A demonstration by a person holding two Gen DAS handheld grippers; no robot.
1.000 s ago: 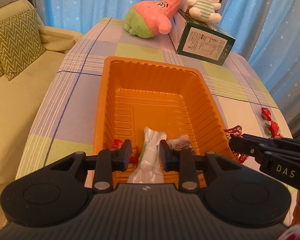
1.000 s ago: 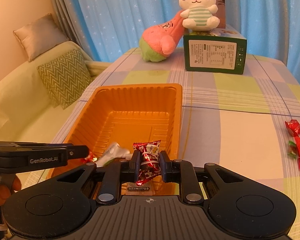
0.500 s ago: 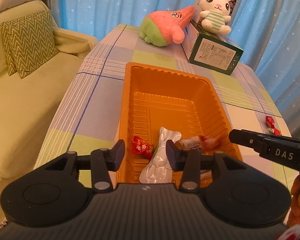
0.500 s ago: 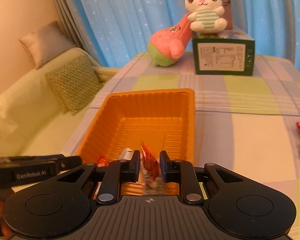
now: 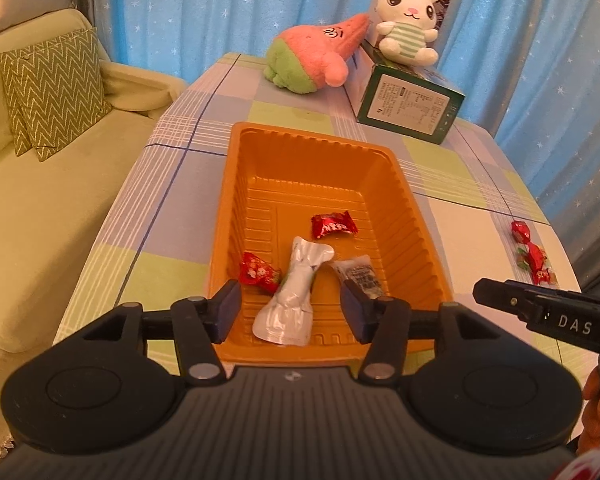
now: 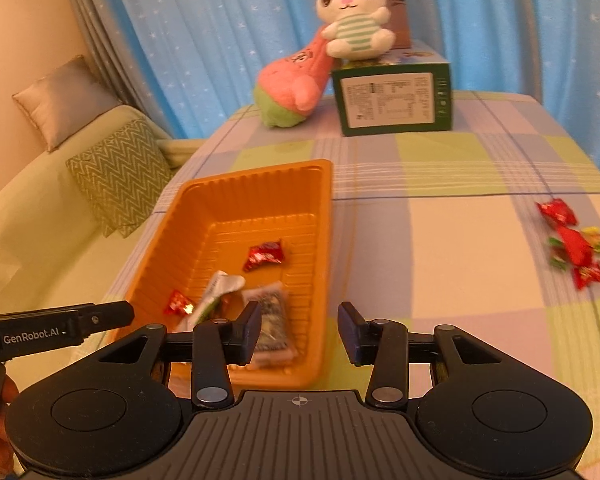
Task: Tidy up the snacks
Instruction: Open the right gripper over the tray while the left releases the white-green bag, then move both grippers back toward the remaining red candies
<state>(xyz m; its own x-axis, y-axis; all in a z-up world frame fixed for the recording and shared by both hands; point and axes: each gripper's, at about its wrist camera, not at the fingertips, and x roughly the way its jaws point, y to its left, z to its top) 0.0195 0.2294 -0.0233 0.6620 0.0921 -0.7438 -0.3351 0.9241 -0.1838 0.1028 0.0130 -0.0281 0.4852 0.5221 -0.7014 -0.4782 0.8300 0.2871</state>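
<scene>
My left gripper (image 5: pixel 290 310) and right gripper (image 6: pixel 298 330) are both opening, empty, over the orange tray (image 5: pixel 414 216); its white packet (image 5: pixel 296 290) lies crumpled, the wrappers in the right view blurred.

Centre frame: orange ribbed plastic tray (image 5: pixel 416 216) on checked tablecloth (image 5: pixel 172 184). Inside, white crinkled foil pouch (image 5: pixel 294 292) at lower centre, clear packet with dark print (image 5: pixel 358 276) to its right, red wrapped candy (image 5: pixel 258 272) left, second red candy (image 5: pixel 334 225) above. Left gripper (image 5: pixel 290 310) at bottom, jaws opening, pouch between them untouched. Loose red candies (image 5: pixel 530 254) at right edge.
</scene>
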